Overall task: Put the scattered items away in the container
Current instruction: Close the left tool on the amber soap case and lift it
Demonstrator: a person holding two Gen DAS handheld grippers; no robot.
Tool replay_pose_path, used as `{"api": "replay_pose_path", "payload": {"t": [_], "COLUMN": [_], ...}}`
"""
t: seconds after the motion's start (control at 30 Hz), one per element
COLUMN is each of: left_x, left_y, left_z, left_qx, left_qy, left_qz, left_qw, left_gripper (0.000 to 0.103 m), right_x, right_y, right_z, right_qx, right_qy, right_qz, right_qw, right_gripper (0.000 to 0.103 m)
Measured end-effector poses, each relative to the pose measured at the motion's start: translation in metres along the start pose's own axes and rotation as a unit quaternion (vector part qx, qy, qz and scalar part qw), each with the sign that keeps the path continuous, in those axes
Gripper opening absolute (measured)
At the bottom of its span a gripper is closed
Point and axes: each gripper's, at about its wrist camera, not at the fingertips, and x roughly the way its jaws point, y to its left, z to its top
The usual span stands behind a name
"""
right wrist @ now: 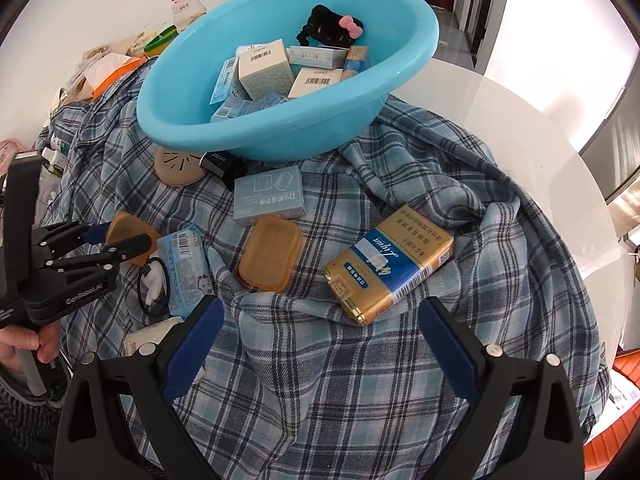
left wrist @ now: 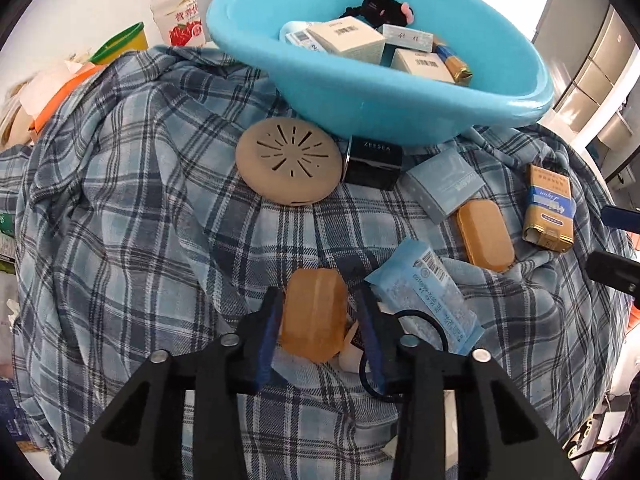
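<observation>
A blue basin [left wrist: 400, 100] [right wrist: 256, 136] stands at the back of the plaid cloth and holds several boxes and a black plush. My left gripper [left wrist: 320, 312] [right wrist: 120, 240] has its fingers on both sides of an orange soap case [left wrist: 314, 316] [right wrist: 124, 230] lying on the cloth; the left pad touches it and a small gap shows at the right pad. My right gripper [right wrist: 320, 344] is open and empty, just in front of a gold and blue carton [right wrist: 388, 260] [left wrist: 548, 208]. A second orange case [right wrist: 270, 258] [left wrist: 484, 234] lies between them.
On the plaid cloth [right wrist: 360, 380] also lie a blue tissue pack [left wrist: 424, 292], a grey-blue box [right wrist: 268, 196], a black ZEESEA box [left wrist: 374, 160], a tan round disc [left wrist: 288, 160] and a black hair tie [right wrist: 154, 284]. A milk bottle [left wrist: 176, 8] stands behind. White tabletop [right wrist: 520, 140] lies right.
</observation>
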Motion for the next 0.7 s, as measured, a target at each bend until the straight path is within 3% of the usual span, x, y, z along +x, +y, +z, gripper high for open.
{"api": "replay_pose_path", "payload": {"t": [0.13, 0.17, 0.2, 0.43, 0.7], "left_x": [0.007, 0.008, 0.008, -0.002, -0.010], "left_y": [0.006, 0.007, 0.006, 0.015, 0.015], "left_z": [0.000, 0.000, -0.001, -0.007, -0.020], "left_qx": [-0.011, -0.010, -0.006, -0.006, 0.009], "left_qy": [0.007, 0.008, 0.011, 0.013, 0.001], "left_qz": [-0.016, -0.022, -0.024, -0.042, -0.018], "left_qw": [0.9998, 0.9997, 0.9996, 0.9990, 0.9998], "left_gripper": [0.042, 0.037, 0.021, 0.021, 0.021], "right_x": [0.001, 0.001, 0.002, 0.003, 0.005], "right_y": [-0.004, -0.005, -0.006, -0.003, 0.010], "right_z": [-0.002, -0.002, -0.001, 0.000, -0.007], "right_qx": [0.002, 0.004, 0.006, 0.007, -0.010], "right_qy": [0.005, 0.005, 0.005, 0.005, 0.010], "right_qz": [-0.008, -0.009, -0.010, -0.002, 0.009], "right_qw": [1.000, 1.000, 1.000, 1.000, 1.000], "right_gripper": [0.097, 0.097, 0.097, 0.097, 0.097]}}
